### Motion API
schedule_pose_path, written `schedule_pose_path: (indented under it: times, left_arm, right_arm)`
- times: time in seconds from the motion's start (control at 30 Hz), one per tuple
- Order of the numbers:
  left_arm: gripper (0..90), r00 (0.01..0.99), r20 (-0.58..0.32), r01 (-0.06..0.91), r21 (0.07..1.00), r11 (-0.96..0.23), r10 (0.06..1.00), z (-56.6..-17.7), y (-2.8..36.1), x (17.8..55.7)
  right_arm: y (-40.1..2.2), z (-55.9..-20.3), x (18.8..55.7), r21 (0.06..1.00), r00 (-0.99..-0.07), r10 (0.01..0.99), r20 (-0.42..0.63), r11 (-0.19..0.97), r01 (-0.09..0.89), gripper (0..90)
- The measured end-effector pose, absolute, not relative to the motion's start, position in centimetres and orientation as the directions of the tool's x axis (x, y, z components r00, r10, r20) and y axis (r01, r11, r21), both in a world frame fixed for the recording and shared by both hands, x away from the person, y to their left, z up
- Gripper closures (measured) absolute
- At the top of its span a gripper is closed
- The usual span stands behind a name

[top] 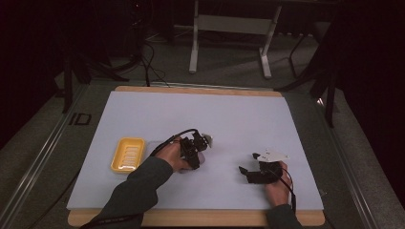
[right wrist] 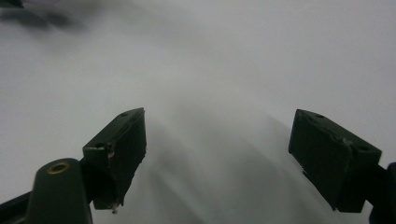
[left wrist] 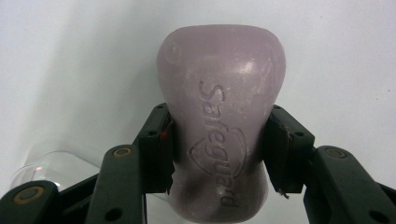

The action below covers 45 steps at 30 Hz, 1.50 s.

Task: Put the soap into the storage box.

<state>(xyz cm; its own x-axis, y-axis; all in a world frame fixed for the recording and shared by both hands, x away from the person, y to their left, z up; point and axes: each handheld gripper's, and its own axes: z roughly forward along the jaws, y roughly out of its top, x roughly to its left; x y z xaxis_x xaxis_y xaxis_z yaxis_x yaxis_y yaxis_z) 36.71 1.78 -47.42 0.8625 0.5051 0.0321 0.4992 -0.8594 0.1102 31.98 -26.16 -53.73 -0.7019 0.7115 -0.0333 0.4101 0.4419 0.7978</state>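
gripping a lilac soap bar [left wrist: 219, 130], left claw [left wrist: 217, 154] clamped on it, right claw [right wrist: 219, 154] spread wide over white table [top: 229, 119]

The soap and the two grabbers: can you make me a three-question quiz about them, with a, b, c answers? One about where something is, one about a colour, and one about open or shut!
1. Where does the yellow soap dish sit on the white table mat?
a) beside the left gripper, toward the mat's left edge
b) beside the right gripper
c) at the far right corner

2. What colour is the bar of soap?
a) green
b) pale purple
c) orange

3. How do the right gripper's jaws stand?
a) shut on the soap
b) shut on the dish
c) open, with nothing between them

Answers:
1 a: the high view shows the dish just left of the hand that holds the left gripper.
2 b: the left gripper view shows a pale purple bar clamped between the pads.
3 c: the right gripper view shows bare mat between the wide-apart jaws.
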Motion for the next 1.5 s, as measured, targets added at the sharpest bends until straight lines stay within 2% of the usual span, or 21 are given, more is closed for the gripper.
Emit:
schedule_pose_path:
  times: [1.5]
  left_arm:
    - [50.0,0.781,0.065,0.612,0.123,-0.781,0.621,-44.5,6.0,40.0]
  right_arm:
    - [-26.2,-53.7,32.0,0.798,-0.703,0.711,-0.029,0.440,0.412,18.7]
